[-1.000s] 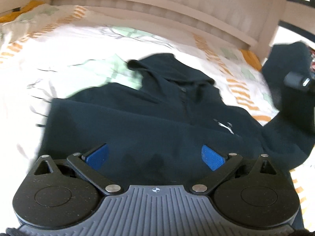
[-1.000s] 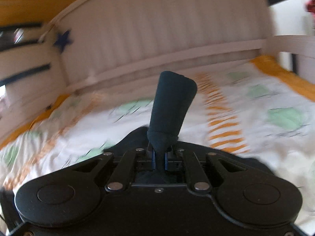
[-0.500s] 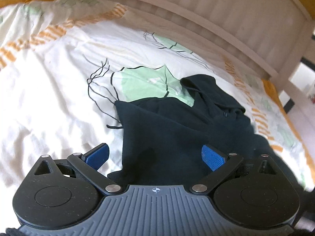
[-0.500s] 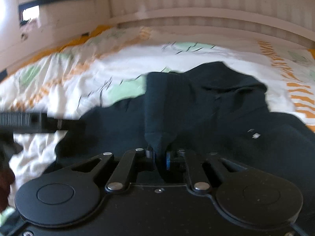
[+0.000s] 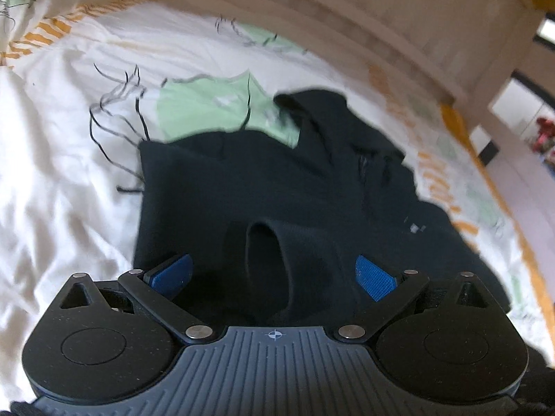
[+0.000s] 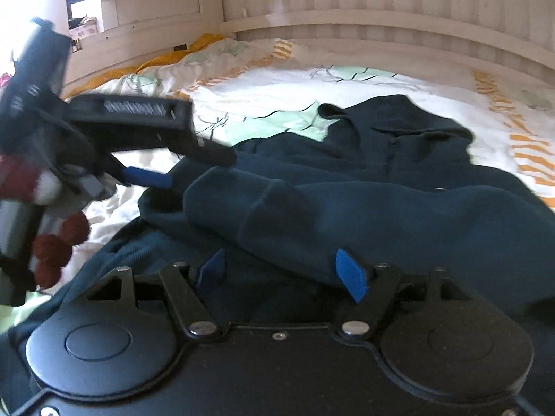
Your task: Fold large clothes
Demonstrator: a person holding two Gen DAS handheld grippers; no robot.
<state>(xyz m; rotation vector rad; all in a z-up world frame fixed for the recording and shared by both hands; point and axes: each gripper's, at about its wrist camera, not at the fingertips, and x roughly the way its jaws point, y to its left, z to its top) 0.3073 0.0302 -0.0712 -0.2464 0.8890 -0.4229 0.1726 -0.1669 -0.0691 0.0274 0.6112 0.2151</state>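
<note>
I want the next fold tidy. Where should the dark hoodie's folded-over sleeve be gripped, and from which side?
Probably the sleeve at its cuff, approached from the open end: there it lies as one raised tube across the hoodie, so pads could close on it alone.

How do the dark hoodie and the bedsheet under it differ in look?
The hoodie is one plain dark navy colour; the bedsheet is white, printed with green patches, black lines and orange stripes. The hoodie lies bunched, a sleeve folded across its body; the bedsheet is spread out under it, only wrinkled. Both are soft cloth.
</note>
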